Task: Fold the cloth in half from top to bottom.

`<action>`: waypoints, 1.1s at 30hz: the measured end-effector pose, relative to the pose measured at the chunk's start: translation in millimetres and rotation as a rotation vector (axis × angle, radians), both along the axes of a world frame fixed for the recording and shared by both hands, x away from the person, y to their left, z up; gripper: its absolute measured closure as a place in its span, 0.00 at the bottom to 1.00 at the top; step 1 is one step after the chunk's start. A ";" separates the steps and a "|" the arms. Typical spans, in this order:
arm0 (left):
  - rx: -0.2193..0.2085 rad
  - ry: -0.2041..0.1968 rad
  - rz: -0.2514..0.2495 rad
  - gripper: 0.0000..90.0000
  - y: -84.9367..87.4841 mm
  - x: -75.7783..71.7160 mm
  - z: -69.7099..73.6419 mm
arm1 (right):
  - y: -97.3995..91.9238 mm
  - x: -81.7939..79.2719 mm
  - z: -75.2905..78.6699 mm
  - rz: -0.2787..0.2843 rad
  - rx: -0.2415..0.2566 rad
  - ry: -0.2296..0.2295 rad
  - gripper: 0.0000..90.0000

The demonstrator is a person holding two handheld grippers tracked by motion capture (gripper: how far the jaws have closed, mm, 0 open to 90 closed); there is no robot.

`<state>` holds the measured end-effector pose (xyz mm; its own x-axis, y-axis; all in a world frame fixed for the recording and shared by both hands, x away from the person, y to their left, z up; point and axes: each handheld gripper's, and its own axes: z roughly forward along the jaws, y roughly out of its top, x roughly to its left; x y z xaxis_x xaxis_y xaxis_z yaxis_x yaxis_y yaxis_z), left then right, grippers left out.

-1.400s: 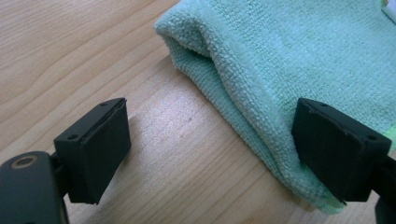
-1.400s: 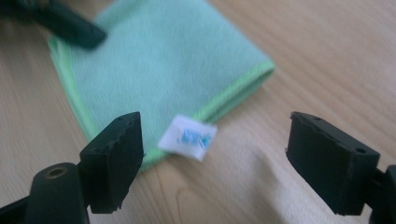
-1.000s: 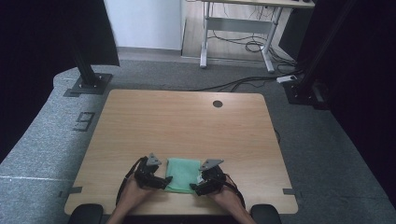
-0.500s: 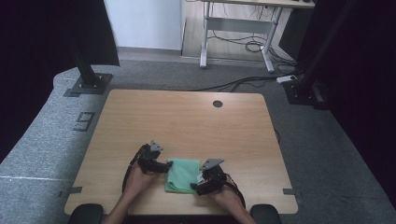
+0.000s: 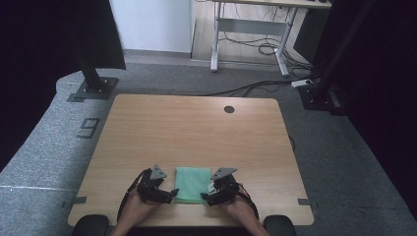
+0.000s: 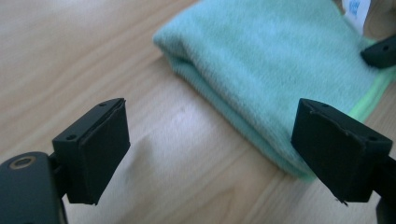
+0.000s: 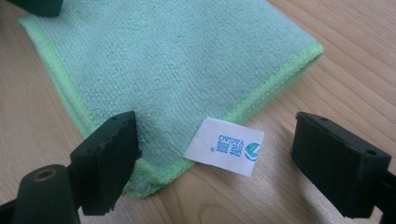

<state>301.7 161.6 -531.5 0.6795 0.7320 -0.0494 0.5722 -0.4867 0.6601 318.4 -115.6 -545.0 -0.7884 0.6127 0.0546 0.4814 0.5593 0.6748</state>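
Folded green cloth (image 5: 193, 184) near the front edge of the wooden table (image 5: 196, 128), a spread gripper on either side.

Lying flat and folded on the bare wood, well short of the round cable hole (image 5: 229, 109) at the far edge. Flanked at the near left corner by the left gripper (image 5: 172, 193), jaws wide apart and pinching nothing: one pad over bare wood beside the cloth's folded edge, the other at the cloth's near corner, contact with it not clear. Flanked at the near right corner by the right gripper (image 5: 205, 198), jaws likewise spread, straddling that corner and the white printed label (image 7: 224, 145) sticking out from the lighter green hem; one pad seen over the hem, the other over wood beside the cloth. Held from below by a hand on each gripper.
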 end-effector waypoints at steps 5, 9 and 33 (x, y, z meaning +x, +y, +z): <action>0.052 -0.024 0.003 0.10 -6.6 2.9 -8.4 | -0.7 -0.5 -0.8 -0.002 0.007 -0.006 0.16; 0.052 -0.047 0.016 0.03 -6.4 6.2 -12.6 | -1.0 0.7 -1.2 0.003 0.004 -0.014 0.16; 0.022 -0.054 0.052 0.00 -9.9 45.3 -16.7 | -8.1 30.6 -2.8 -0.072 0.013 -0.045 0.17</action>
<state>347.0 151.8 -548.2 0.6416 0.7671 0.0029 0.5608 -0.4716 0.6805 348.9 -123.6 -547.8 -0.7443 0.6673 0.0284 0.4889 0.5154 0.7038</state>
